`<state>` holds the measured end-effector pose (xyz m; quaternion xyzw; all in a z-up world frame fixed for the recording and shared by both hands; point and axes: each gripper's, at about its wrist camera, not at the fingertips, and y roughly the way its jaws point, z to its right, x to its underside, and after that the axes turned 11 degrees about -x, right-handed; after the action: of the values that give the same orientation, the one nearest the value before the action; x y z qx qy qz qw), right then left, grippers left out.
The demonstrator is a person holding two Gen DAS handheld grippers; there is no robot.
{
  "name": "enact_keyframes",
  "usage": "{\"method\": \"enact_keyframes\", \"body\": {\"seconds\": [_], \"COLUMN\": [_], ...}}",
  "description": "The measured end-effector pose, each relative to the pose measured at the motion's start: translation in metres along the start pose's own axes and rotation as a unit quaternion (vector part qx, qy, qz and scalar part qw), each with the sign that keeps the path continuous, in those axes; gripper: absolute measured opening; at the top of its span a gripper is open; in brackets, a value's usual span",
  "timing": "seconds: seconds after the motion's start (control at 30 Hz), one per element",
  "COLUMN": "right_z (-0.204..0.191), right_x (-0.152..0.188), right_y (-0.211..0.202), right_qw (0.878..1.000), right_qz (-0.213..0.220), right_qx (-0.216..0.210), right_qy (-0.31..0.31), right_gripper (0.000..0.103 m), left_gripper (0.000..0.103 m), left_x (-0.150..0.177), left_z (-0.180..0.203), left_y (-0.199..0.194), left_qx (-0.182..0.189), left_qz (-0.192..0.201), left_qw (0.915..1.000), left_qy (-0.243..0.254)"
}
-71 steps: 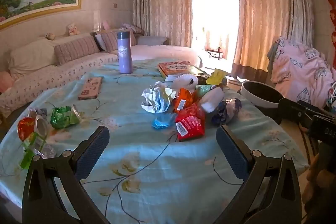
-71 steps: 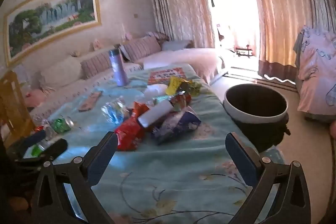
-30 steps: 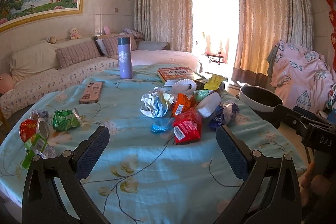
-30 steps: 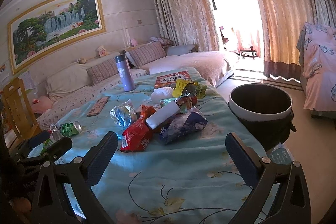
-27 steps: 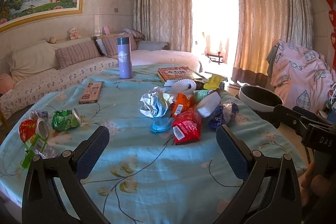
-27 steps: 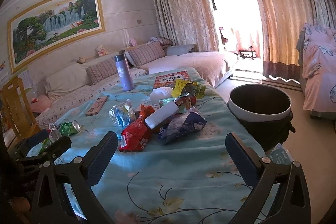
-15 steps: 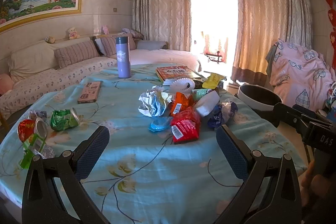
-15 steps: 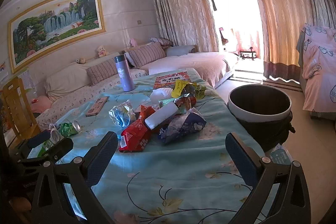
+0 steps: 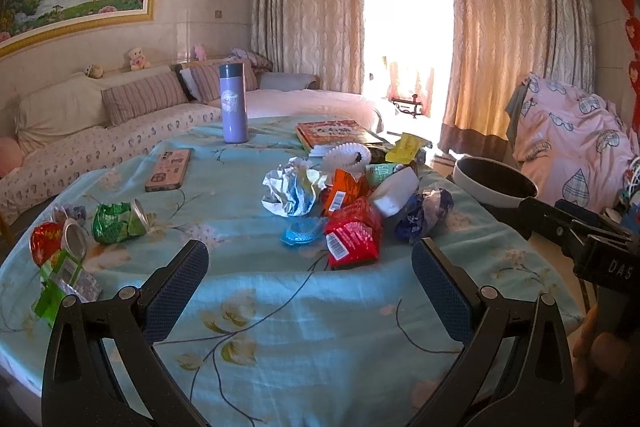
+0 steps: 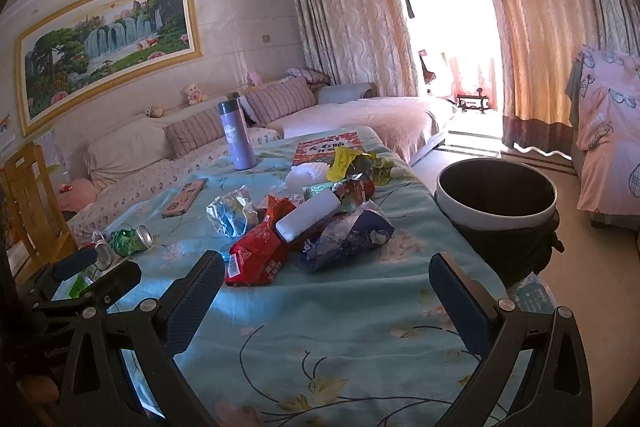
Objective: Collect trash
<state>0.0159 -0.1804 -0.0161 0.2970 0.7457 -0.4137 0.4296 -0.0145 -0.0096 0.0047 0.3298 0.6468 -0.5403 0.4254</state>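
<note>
Both grippers' fingers gape wide and empty; the red wrapper (image 10: pixel 256 259) lies just ahead of the right gripper (image 10: pixel 326 295), nearer than the left gripper (image 9: pixel 310 291)

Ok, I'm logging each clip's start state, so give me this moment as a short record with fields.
left gripper: open, empty, above the near table edge
right gripper: open, empty, facing the pile
surface: table under a light blue floral cloth
trash pile: red wrapper, crumpled foil, blue-and-white bag, white tube
apart to the left: crushed green can
non-trash items: purple flask, phone, book
bin: open, beside the table's right side
progress: nothing picked yet
</note>
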Motion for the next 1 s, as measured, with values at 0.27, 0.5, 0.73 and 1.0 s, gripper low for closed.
{"method": "enact_keyframes", "body": {"seconds": [0.27, 0.5, 0.73, 1.0], "right_z": [0.005, 0.019, 0.037, 0.061], "right_x": [0.003, 0.003, 0.004, 0.001], "right_y": [0.007, 0.024, 0.056, 0.101], "right_qw": [1.0, 0.999, 0.995, 0.985], "right_qz": [-0.011, -0.034, -0.074, -0.115], "right_qx": [-0.008, -0.016, -0.03, -0.049], "right_qy": [0.01, 0.029, 0.058, 0.12], "right_gripper": [0.102, 0.091, 0.077, 0.077], "left_gripper": [0.103, 0.103, 0.102, 0.102], "left_x": [0.0, -0.002, -0.006, -0.012], "left_z": [0.0, 0.002, 0.013, 0.031], "left_y": [0.009, 0.034, 0.066, 0.101], "left_qx": [0.006, 0.022, 0.037, 0.051], "left_qz": [-0.014, -0.048, -0.081, -0.108], "left_qw": [0.9999, 0.9986, 0.9959, 0.9923], "left_qy": [0.0, 0.002, 0.013, 0.034]}}
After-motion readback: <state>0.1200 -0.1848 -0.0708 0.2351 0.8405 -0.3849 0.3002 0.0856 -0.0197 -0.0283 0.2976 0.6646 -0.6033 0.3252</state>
